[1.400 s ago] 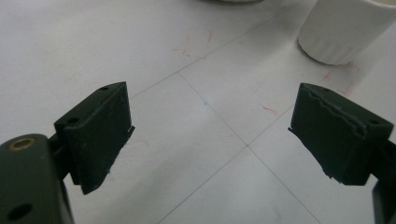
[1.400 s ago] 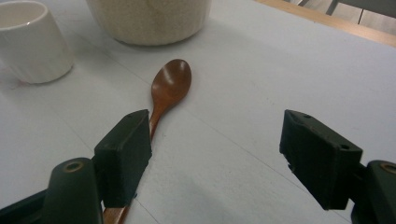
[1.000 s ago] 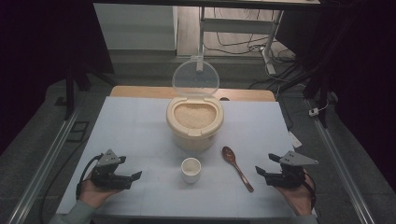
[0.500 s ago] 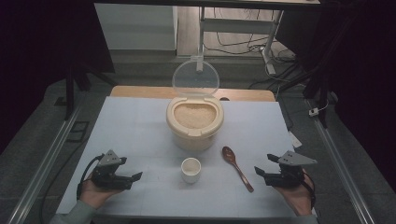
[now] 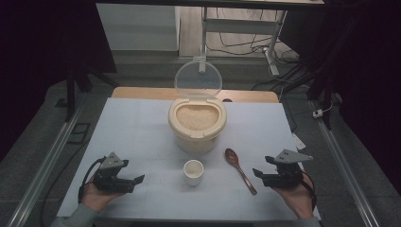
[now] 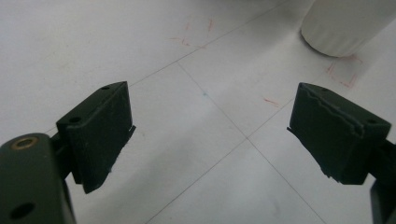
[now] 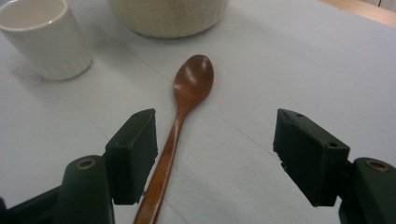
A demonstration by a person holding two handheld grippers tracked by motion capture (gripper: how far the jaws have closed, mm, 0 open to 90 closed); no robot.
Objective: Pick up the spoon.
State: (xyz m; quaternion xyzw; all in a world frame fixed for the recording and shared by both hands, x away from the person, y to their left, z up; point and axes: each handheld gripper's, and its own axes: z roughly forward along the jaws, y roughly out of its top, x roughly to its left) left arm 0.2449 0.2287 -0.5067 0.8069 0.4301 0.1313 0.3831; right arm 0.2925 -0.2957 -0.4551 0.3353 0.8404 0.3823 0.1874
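Wooden spoon (image 7: 180, 121) lying flat on the worktop (image 5: 142, 137), just right of the white cup (image 5: 193, 171) and in front of the rice container (image 5: 197, 124). Right claw (image 7: 215, 154), jaws apart and just closing slightly, straddles the spoon handle without touching it. Left claw (image 6: 210, 135), jaws apart, sits left of the cup.

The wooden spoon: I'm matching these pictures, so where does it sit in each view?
High view: wooden spoon lies right of the white cup.
Left gripper view: not in it.
Right gripper view: wooden spoon runs up between the jaws.
Shared landmark: the white cup.
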